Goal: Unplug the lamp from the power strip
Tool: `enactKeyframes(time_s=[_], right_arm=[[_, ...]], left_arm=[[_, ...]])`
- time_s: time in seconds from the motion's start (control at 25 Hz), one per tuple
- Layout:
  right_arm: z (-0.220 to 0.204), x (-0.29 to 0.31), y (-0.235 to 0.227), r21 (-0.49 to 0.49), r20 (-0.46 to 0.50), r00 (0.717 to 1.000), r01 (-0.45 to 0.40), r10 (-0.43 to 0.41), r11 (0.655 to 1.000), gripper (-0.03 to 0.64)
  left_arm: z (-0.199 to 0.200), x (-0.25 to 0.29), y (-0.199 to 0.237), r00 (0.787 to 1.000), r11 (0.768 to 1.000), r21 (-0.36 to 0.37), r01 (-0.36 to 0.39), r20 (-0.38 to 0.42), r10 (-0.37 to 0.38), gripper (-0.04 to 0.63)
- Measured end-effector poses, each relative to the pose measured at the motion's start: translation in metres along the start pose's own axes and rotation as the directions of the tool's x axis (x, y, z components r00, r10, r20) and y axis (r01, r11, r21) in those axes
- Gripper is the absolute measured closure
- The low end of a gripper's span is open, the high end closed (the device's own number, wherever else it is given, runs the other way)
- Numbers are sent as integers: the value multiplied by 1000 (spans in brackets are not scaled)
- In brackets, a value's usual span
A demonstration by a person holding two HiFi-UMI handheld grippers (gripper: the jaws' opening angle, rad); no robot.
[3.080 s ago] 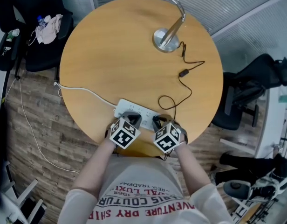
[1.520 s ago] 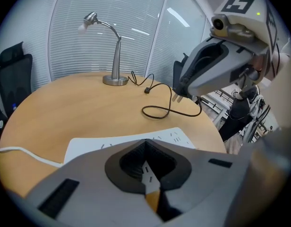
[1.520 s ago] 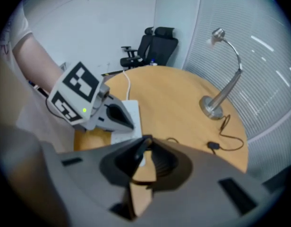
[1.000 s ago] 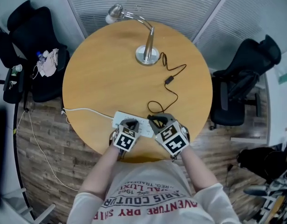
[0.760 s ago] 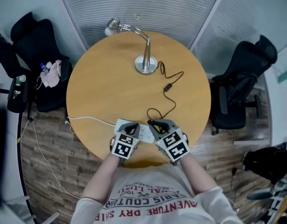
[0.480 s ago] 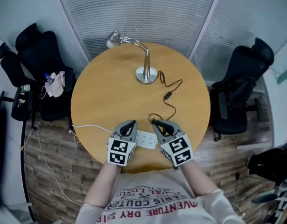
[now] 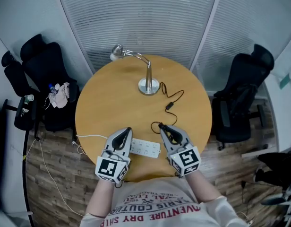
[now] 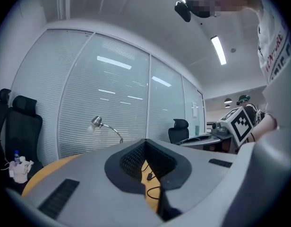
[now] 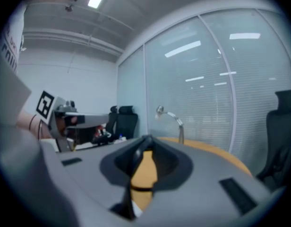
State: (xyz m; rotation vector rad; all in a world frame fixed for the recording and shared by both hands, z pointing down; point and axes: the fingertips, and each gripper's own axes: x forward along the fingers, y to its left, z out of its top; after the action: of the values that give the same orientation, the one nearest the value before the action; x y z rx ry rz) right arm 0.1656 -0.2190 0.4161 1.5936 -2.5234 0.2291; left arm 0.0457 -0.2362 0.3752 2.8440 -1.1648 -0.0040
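Note:
The silver desk lamp (image 7: 148,79) stands at the far side of the round wooden table (image 7: 107,108). Its black cord (image 7: 169,106) snakes toward me and ends at my right gripper (image 7: 163,128), which is shut on the lamp's plug, lifted clear of the white power strip (image 7: 145,148). My left gripper (image 7: 127,131) hovers shut and empty over the strip's left end. In the right gripper view the jaws (image 9: 146,141) meet at the tips, with a dark cord across the gap and the lamp (image 9: 160,110) beyond. The left gripper view (image 8: 145,143) shows the lamp (image 8: 97,122).
The strip's white cable (image 7: 89,137) runs off the table's left edge to the floor. Black office chairs stand at the left (image 7: 44,63) and right (image 7: 244,89); the left one holds cloth and a bottle (image 7: 59,91). A glass wall with blinds is behind.
Both grippers have risen off the power strip and drawn back toward me. The cord's end has come away from the strip with the right gripper. The head view has pulled back.

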Motion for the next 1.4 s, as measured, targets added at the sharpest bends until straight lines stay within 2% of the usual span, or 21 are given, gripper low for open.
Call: enactKeyframes(time_s=[0.12, 0.24, 0.52, 1.2, 1.4], right_arm=[[6, -7, -2, 3, 42, 999, 0, 0, 1000, 541], [9, -10, -5, 5, 59, 998, 6, -6, 1000, 543], [6, -12, -7, 10, 54, 998, 30, -30, 1000, 542], [4, -5, -9, 8, 42, 998, 38, -38, 999, 542], [3, -2, -7, 0, 35, 999, 23, -23, 1000, 543]], left_arm=[[4, -9, -6, 999, 999, -36, 32, 23, -31, 572], [3, -11, -6, 999, 997, -62, 47, 11, -46, 572], [3, -13, -8, 998, 998, -35, 55, 4, -55, 572], [-3, 2, -10, 997, 997, -43, 69, -25, -70, 572], [-2, 1, -6, 998, 996, -64, 65, -9, -66, 572]])
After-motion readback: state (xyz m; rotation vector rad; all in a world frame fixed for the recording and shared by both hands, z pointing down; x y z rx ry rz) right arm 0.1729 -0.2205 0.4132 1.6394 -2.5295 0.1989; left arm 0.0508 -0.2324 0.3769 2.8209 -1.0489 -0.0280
